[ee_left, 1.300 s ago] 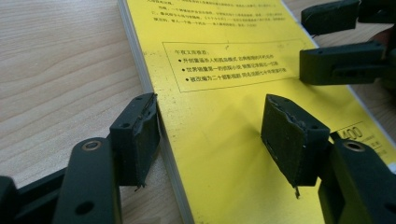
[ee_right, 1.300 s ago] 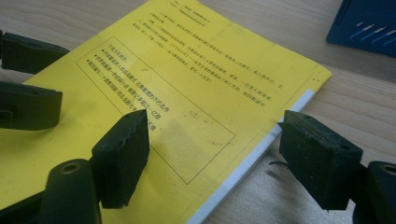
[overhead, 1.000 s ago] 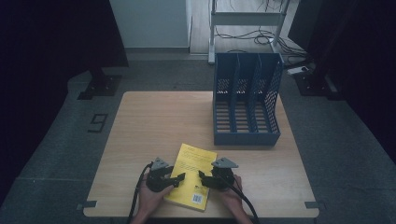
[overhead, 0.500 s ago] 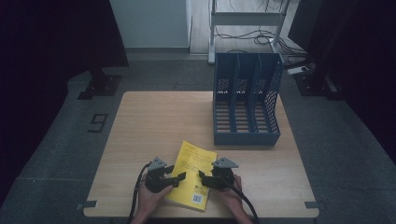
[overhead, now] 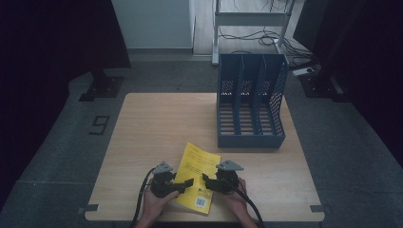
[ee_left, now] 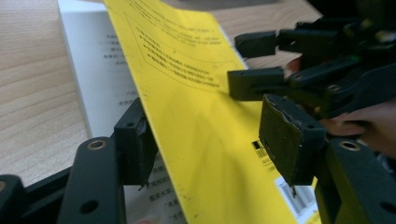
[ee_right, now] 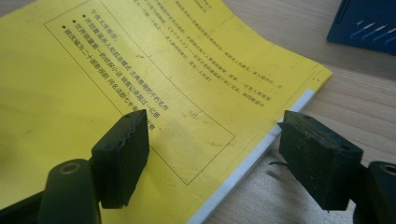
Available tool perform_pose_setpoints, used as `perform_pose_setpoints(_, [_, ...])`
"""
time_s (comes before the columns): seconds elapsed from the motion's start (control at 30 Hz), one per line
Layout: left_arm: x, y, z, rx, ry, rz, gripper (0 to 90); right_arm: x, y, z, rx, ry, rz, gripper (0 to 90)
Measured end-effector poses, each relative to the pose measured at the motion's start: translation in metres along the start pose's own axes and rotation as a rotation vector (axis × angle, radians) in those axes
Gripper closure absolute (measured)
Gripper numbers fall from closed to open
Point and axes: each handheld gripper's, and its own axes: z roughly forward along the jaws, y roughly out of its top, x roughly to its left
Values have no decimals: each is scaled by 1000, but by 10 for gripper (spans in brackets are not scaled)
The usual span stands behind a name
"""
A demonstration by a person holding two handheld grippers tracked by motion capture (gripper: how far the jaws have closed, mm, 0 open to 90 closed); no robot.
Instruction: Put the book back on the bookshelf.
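Two sets of fingers are closing in on a yellow book lying near the desk's front edge.

The yellow book (overhead: 196,176) is lying flat on the desk (overhead: 157,128), its long axis running from 7 toward 1 o'clock. The left gripper (overhead: 184,183) is working its released fingers (ee_left: 135,144) around the lifted yellow cover, one under, one over, not pressing. The right gripper (overhead: 207,179), also released, is straddling the book's 3 o'clock edge. The blue file rack (overhead: 250,102) is standing at 1 o'clock, well apart.
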Motion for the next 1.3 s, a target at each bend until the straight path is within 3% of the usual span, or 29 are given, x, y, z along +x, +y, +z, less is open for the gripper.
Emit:
perform_pose_setpoints(0.5, [12,2,2,34,-6,-14,482,-1,0,0,4,4,-1,242])
perform_pose_setpoints(0.87, [19,17,15,68,9,-27,494,-2,0,0,3,7,-5,243])
perform_pose_setpoints(1.07, [20,19,20,46,15,-37,508,-1,0,0,4,7,-4,243])
perform_pose_setpoints(1.17, [22,18,19,51,-5,-42,534,-1,0,0,4,6,-4,243])
perform_pose_setpoints(1.2, [23,17,17,54,-32,-56,541,-1,0,0,5,6,-4,243])
perform_pose_setpoints(1.3, [23,15,17,66,-36,-39,574,-1,0,0,4,7,-3,243])
